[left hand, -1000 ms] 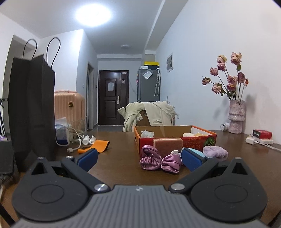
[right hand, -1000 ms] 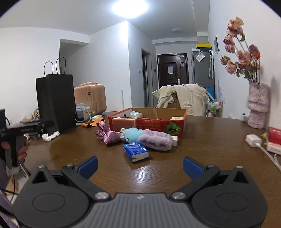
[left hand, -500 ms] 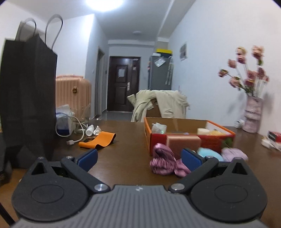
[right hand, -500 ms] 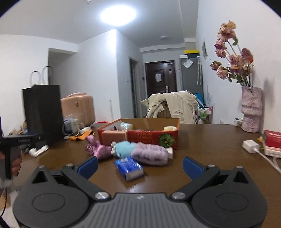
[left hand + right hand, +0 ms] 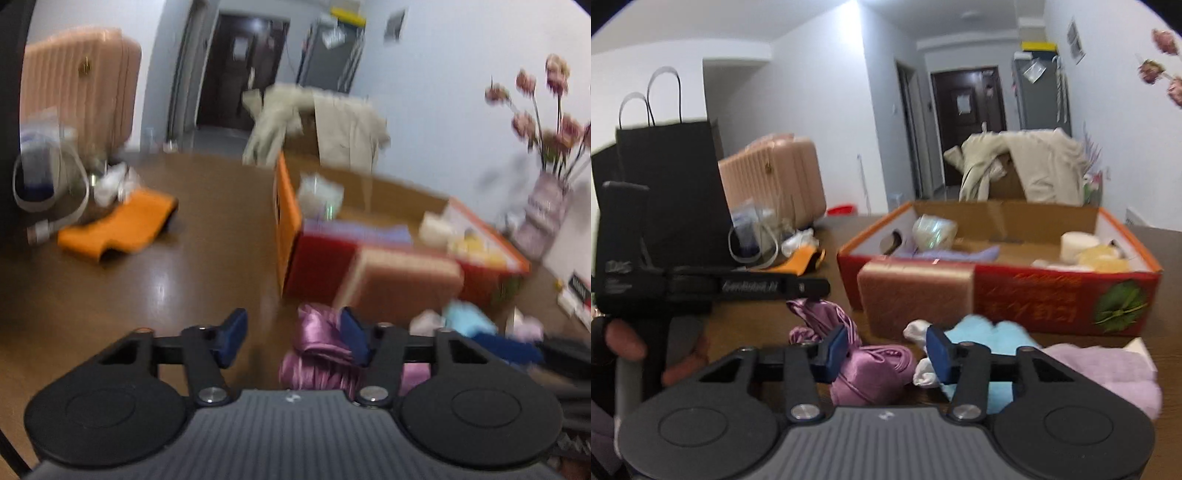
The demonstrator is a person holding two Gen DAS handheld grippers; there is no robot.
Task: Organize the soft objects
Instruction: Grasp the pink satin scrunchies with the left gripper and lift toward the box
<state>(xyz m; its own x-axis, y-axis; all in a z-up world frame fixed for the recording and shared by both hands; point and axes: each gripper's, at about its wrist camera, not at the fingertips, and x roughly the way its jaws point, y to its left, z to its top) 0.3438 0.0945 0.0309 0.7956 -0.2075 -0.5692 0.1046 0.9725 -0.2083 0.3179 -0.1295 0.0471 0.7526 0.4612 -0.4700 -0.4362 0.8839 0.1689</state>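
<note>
A purple satin bow [image 5: 317,350] lies on the brown table in front of the red-orange cardboard box [image 5: 321,266]. My left gripper [image 5: 293,338] hangs low over it. Its jaws are closing, with the bow near the right pad and a gap at the left pad. My right gripper [image 5: 886,352] comes at the same bow [image 5: 871,365] from the other side. Its jaws are also closing, and the bow sits between them unpressed. Right of it lie a light blue plush [image 5: 982,332] and a lilac fluffy piece [image 5: 1108,369]. The box [image 5: 997,291] holds several soft items.
A person's hand [image 5: 624,343] holds the left gripper's handle at the left of the right wrist view. A black paper bag [image 5: 672,192], an orange cloth [image 5: 122,225] and a coiled cable stand left. A flower vase [image 5: 543,214] stands at the right. A coat-draped chair [image 5: 1034,162] is behind the table.
Both grippers moved forward and down toward the purple bow, and both sets of jaws narrowed from wide. The blue packet has left the right wrist view.
</note>
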